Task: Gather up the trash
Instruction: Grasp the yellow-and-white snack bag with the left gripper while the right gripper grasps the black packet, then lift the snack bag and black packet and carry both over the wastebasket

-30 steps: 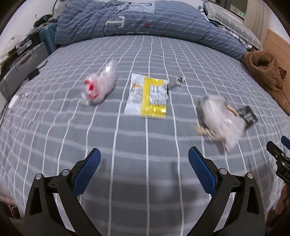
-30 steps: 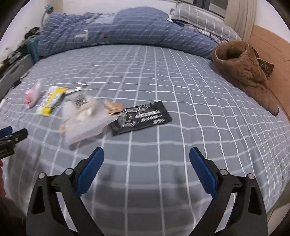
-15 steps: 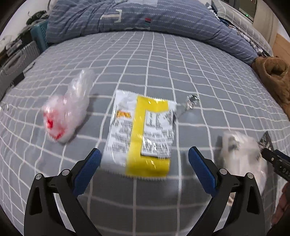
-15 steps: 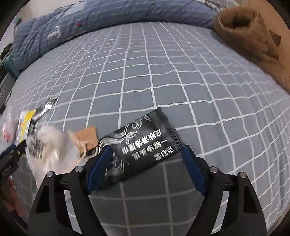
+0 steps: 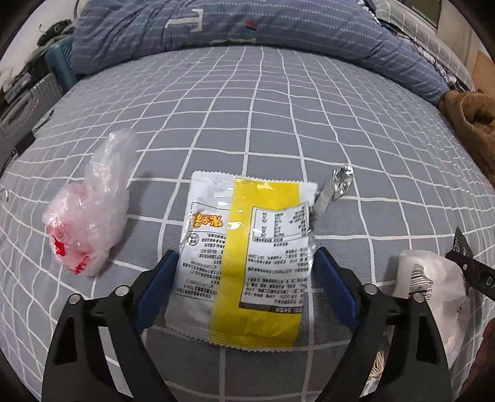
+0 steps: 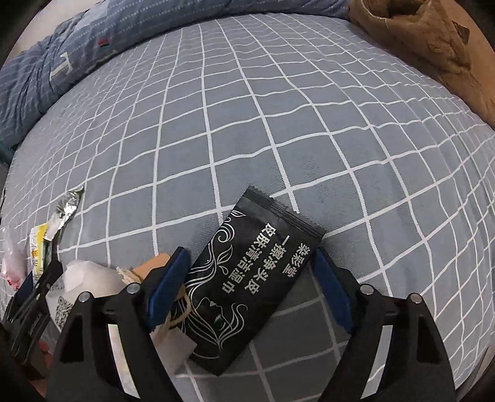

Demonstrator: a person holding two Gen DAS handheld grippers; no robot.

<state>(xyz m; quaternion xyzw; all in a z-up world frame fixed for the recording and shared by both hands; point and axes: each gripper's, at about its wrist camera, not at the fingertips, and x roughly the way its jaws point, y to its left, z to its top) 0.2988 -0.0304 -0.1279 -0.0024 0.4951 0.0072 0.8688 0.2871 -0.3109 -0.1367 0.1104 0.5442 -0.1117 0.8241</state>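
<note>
Two grabs at once on the bed (image 5: pixel 278 102): left gripper (image 5: pixel 244 287) closing around the yellow-and-white wrapper (image 5: pixel 244 256), right gripper (image 6: pixel 247 290) straddling the black sachet (image 6: pixel 247 278), neither pinching yet, both needing a final squeeze.

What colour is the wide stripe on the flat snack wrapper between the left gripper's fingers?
Yellow, on a white printed snack wrapper; clearest in the left wrist view.

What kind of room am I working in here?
Most likely a bedroom: the trash lies on a bed with a grey checked sheet, a bunched blue quilt at its far end, and a brown garment at the edge.
</note>
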